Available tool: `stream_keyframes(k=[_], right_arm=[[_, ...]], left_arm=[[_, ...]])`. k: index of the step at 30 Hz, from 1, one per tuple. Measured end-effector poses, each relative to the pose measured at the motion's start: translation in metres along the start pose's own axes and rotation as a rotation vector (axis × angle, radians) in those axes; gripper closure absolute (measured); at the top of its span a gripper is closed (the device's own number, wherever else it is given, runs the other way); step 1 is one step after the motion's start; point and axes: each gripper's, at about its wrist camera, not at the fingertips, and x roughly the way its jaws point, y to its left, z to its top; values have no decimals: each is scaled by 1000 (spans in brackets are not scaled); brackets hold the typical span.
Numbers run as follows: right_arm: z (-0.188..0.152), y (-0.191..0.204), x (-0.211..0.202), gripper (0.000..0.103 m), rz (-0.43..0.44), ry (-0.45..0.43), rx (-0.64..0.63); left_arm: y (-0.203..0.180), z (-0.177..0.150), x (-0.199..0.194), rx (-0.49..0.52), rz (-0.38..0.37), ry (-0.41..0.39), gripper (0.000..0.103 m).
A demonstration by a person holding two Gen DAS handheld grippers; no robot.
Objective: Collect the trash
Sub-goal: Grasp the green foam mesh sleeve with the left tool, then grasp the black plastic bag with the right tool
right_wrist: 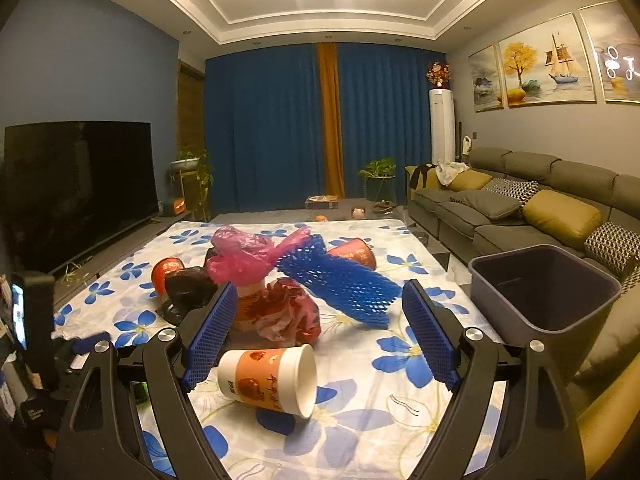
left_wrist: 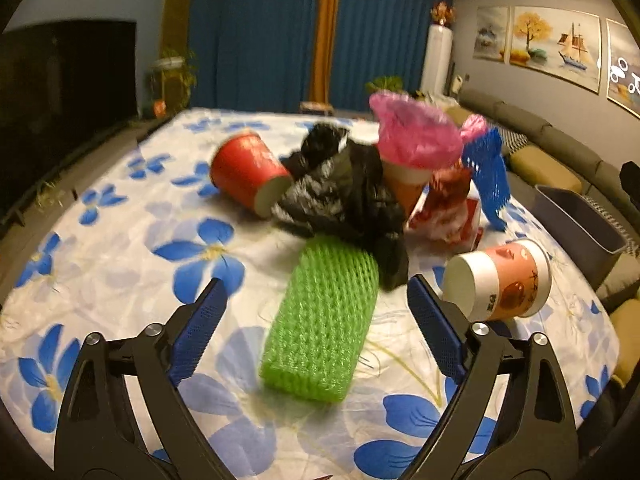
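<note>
Both grippers are spread wide and empty. The green foam net [left_wrist: 320, 320] lies on the table between the left gripper [left_wrist: 316, 332] fingers – just drop straight down, then squeeze gently. The paper cup [right_wrist: 268, 380] lies between the right gripper [right_wrist: 316, 336] fingers – bin [right_wrist: 544, 292] off their right side.

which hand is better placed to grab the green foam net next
Left. The left gripper is open with the green foam net lying between its fingers; the right gripper faces the orange paper cup instead.
</note>
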Motion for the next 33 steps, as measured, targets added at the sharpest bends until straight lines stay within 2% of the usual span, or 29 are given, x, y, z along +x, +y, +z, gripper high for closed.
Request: stream_keyframes(k=[2,4,6,8,12,13,21,25,28,33], right_arm=[[0,5,4,21,7,3,-7],[1,10,6,21,14,5,-11],[1,14,9,21,20,7,-14],[1,18,11,21,26,13,-18],[0,33,19,21,50,34,-41],[-1,38,22,21,58,40,-50],[-6,79,52,21,141,103,-81],[-10,102,72,21,166,135,-96],[-15,118,90,23,184,177,-101],[-14,132,112,30,157,202,-109]], left_arm=[[3,0,9,-12,-18,49,23],[3,-1,18,8,-13,104,35],[2,-4,26,23,-22,151,53],[4,-5,29,18,-39,163,62],[11,-6,26,2,-52,158,89],[15,-6,24,-9,-55,149,91],[45,7,-21,-46,-64,29,92],[74,13,-40,-97,-21,-29,92],[91,14,-45,-128,7,-49,92],[106,14,-48,-161,7,-58,92]])
